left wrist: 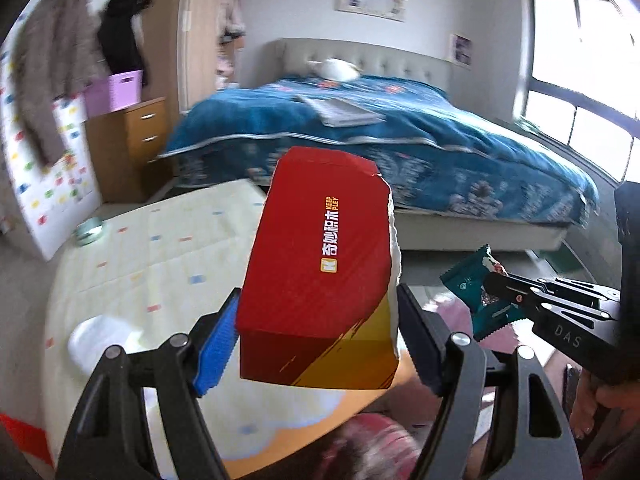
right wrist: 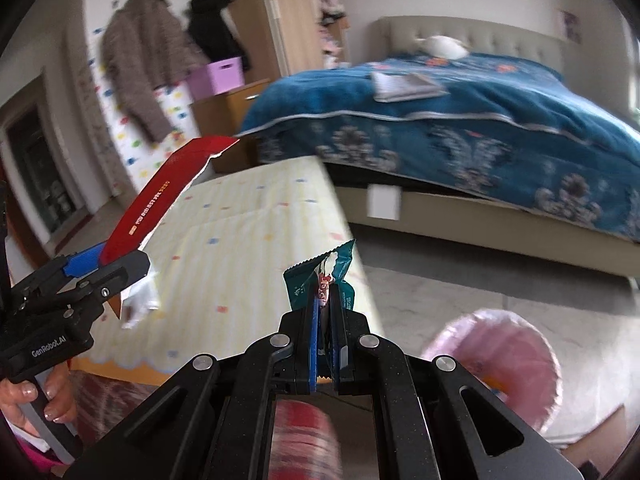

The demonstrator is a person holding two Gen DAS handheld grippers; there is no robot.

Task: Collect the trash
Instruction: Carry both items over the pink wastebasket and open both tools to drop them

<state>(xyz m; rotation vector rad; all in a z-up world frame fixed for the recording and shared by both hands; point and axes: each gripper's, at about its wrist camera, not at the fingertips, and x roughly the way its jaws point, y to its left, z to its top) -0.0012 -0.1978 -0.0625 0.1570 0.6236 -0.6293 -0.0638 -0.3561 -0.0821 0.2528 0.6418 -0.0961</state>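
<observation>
My left gripper (left wrist: 316,332) is shut on a torn red and yellow cardboard box (left wrist: 320,264) and holds it in the air above the play mat. The box also shows in the right wrist view (right wrist: 160,196), edge on, in the left gripper (right wrist: 116,268). My right gripper (right wrist: 326,320) is shut on a crumpled teal snack wrapper (right wrist: 332,276), also held in the air. In the left wrist view the wrapper (left wrist: 472,284) sits in the right gripper (left wrist: 496,284) just right of the box. A crumpled white tissue (left wrist: 100,340) lies on the mat; it also shows in the right wrist view (right wrist: 140,304).
A pale yellow play mat (left wrist: 160,248) covers the floor. A bed with a blue cover (left wrist: 400,136) stands behind it. A pink round bin (right wrist: 504,360) sits low right. A wooden drawer unit (left wrist: 136,144) and hanging coats (left wrist: 52,80) are at the left.
</observation>
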